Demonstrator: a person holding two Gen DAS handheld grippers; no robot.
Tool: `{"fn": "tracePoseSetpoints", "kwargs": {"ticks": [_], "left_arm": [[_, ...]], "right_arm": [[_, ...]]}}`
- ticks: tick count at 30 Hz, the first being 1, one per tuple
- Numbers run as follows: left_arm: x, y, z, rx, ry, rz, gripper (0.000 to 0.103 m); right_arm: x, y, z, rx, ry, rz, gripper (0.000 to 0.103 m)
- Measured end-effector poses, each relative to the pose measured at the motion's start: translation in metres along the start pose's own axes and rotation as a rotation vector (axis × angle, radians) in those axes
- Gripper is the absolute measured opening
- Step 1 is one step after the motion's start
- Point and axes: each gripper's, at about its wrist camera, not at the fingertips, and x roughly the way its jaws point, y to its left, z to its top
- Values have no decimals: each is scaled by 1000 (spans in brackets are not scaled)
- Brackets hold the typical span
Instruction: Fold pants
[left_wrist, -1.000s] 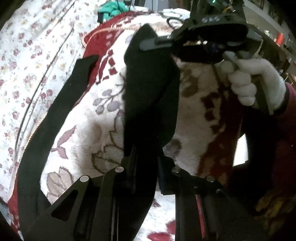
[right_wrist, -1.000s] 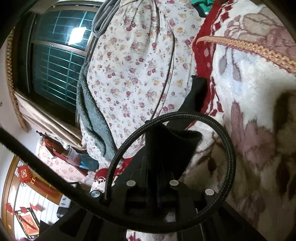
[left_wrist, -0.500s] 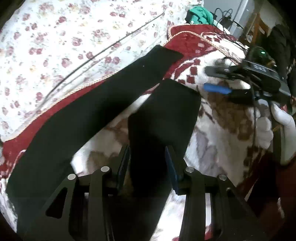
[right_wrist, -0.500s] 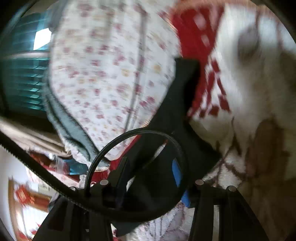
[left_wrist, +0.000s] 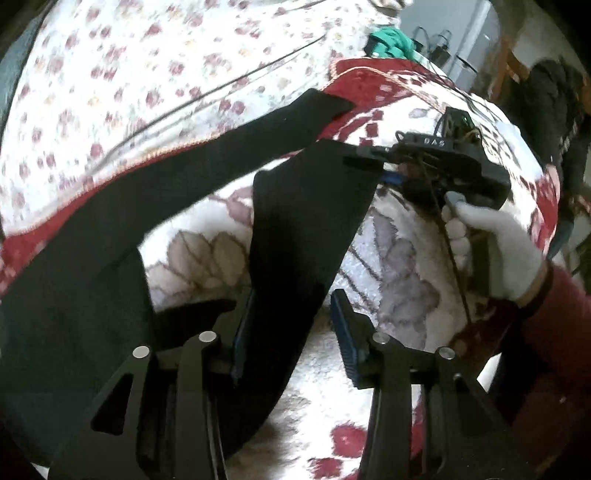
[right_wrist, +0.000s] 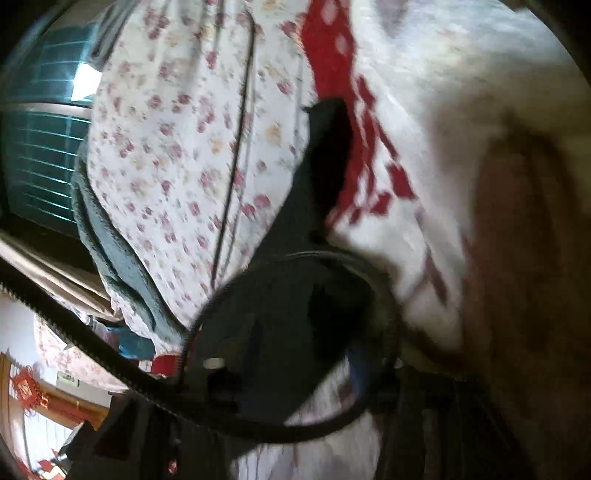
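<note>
Black pants (left_wrist: 184, 177) lie on a plush white and red blanket (left_wrist: 399, 280). One leg runs from lower left to the top centre. The other leg (left_wrist: 295, 229) is laid over and passes between the fingers of my left gripper (left_wrist: 291, 332). Those jaws are opening, and the right pad (left_wrist: 345, 332) stands off the cloth. At that leg's hem, my right gripper (left_wrist: 369, 170) is held by a white-gloved hand (left_wrist: 495, 240). Its jaws are closing with a gap still showing around the hem corner. The blurred right wrist view shows black cloth (right_wrist: 325, 158) between the right gripper's (right_wrist: 295, 362) fingers.
A flowered white sheet (left_wrist: 147, 74) covers the bed beyond the blanket's red border. A green bundle (left_wrist: 388, 38) and cables sit at the far end. A black cable loop (right_wrist: 384, 314) hangs before the right camera. A window (right_wrist: 37, 129) lies left.
Both grippers were shut on the raised leg a second ago. The leg has come down onto the blanket, the left jaws have spread apart, and the right gripper has sunk toward the bed and loosened.
</note>
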Motion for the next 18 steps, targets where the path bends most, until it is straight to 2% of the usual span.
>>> {"fn": "tracePoseSetpoints", "kwargs": {"ticks": [1,3,8,10,12,14,16,18], "left_arm": [[2,1,0,-12,1,-7,43],[9,3,1,-38,2,-17,43],[12,-4,-6,-50,-9,-16,43],[7,-8,-10,-47,-10,-37,43],[-4,-12,-17,-59,-2,-103,43],[-11,-14,-24,-65,7,-155,44],[-19,-19,-38,-46,-18,-135,46],[-18,-21,-50,-36,-17,-91,46]], "right_arm": [[3,-1,0,-6,8,3,13],[3,2,-2,-17,22,0,8],[-53,26,-8,-110,-29,12,6],[-89,39,-13,-163,-52,1,6],[-121,47,-20,-195,-63,-20,6],[-152,50,-32,-250,-68,-75,6],[-166,48,-43,-306,-40,-185,6],[-160,35,-52,-309,12,-285,6]]}}
